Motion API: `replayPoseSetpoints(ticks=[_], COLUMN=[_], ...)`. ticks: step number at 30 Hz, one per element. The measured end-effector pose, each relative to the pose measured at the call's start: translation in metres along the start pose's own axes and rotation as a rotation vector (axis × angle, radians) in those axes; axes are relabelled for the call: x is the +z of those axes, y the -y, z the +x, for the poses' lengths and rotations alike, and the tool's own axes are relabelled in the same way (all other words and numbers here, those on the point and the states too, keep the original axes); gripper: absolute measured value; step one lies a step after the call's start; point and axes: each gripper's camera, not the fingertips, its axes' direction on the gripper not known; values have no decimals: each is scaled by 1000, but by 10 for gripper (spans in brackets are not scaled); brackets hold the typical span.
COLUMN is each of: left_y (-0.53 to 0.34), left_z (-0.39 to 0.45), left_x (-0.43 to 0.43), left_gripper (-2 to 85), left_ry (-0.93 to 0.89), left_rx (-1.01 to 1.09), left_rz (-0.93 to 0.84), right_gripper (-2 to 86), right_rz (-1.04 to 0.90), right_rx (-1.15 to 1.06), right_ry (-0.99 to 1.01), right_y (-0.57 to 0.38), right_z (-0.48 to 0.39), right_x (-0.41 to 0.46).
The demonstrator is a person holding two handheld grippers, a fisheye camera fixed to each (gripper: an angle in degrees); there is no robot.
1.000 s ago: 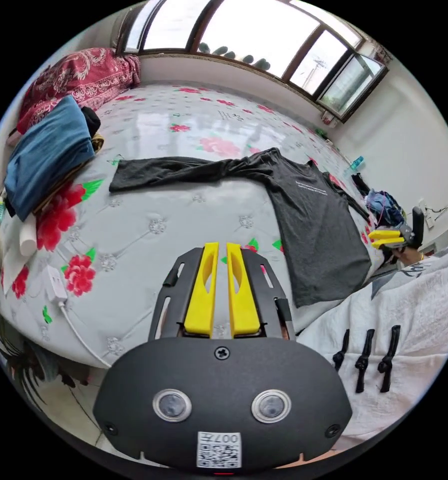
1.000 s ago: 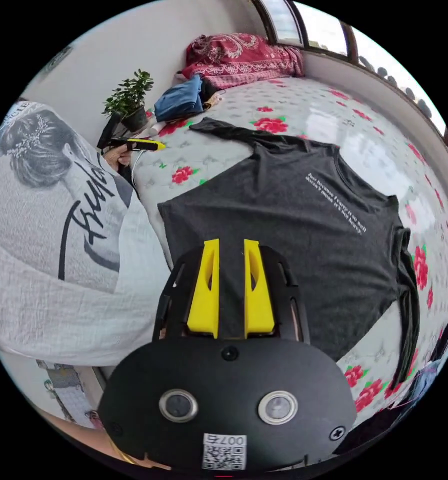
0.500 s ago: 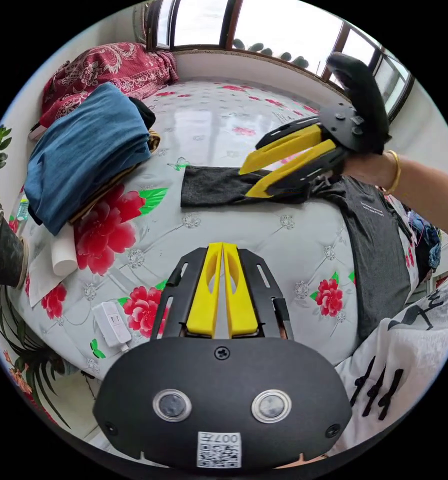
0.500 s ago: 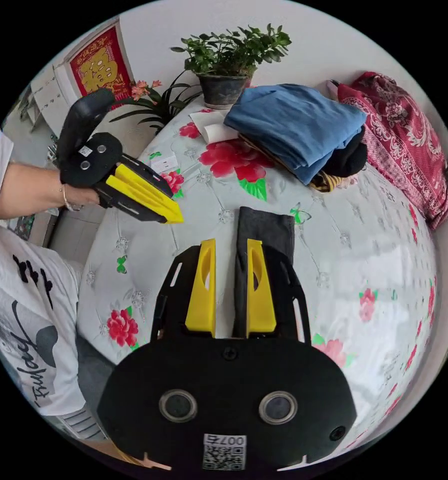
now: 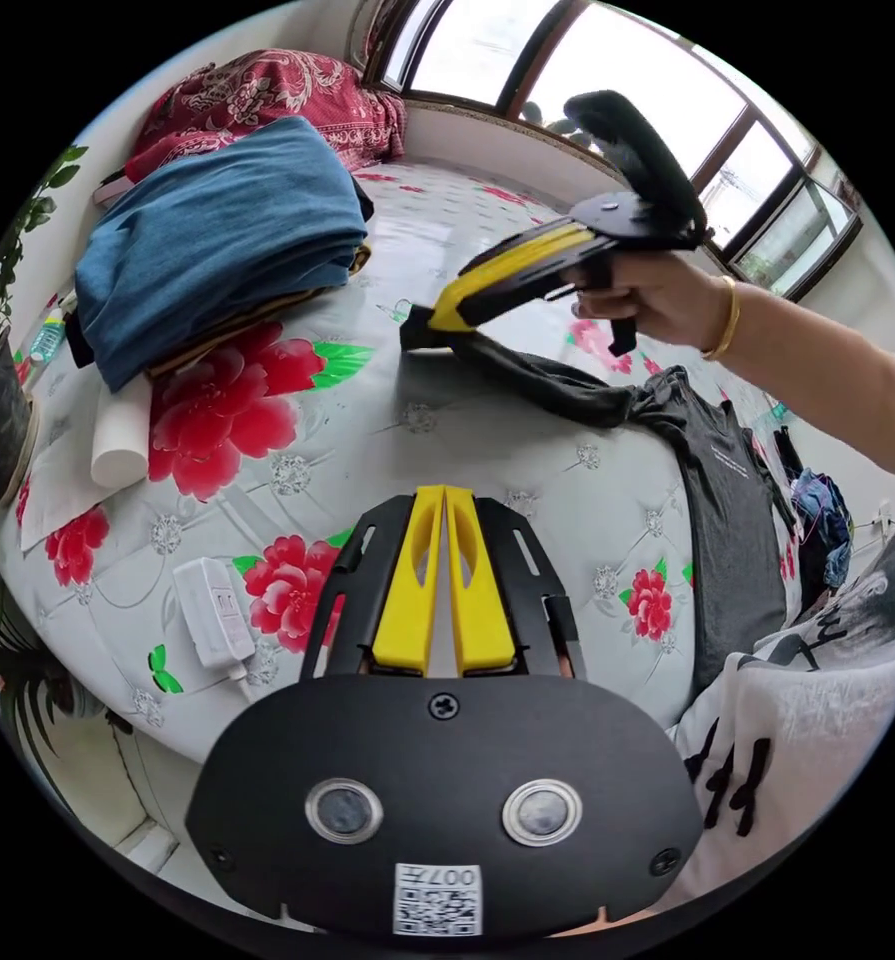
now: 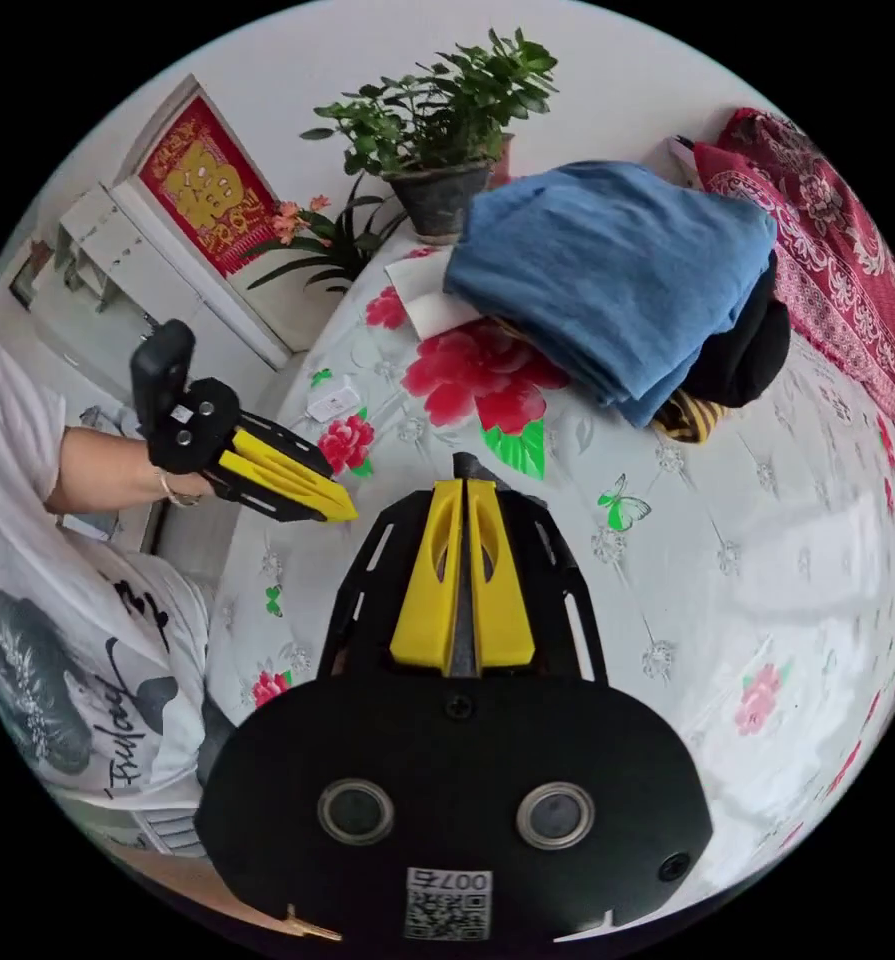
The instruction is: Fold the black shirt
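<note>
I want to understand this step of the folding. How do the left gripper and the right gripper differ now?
The right gripper is shut on the black shirt's sleeve, with dark cloth between its jaws; the left gripper holds nothing, its jaws nearly together. The right gripper reaches out to the sleeve end near the blue pile; the left gripper hangs over bare bed, apart from the shirt. Both have yellow jaws on black bodies.

A folded blue garment point(image 5: 217, 235) lies on the flowered mattress point(image 5: 387, 440), beside a red quilt point(image 5: 267, 95), a potted plant point(image 6: 437, 120) and a white charger point(image 5: 212, 612).
</note>
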Motion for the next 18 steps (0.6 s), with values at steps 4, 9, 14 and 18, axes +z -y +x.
replayPoseSetpoints(ticks=[4, 9, 14, 18], left_y=[3, 1, -20, -30], left_z=[13, 64, 160, 264], left_x=[-7, -15, -4, 20], left_gripper=[-10, -10, -10, -10], left_ry=[-24, -155, -346, -403], left_rx=[55, 191, 474, 721], left_rz=[29, 59, 4, -16], right_gripper=[-2, -3, -3, -3], right_rz=[69, -21, -24, 56], right_rx=[-280, -454, -364, -259], right_ry=[362, 336, 225, 142], right_y=[-2, -38, -110, -167], right_z=[-13, -60, -100, -122], right_x=[-105, -234, -283, -313])
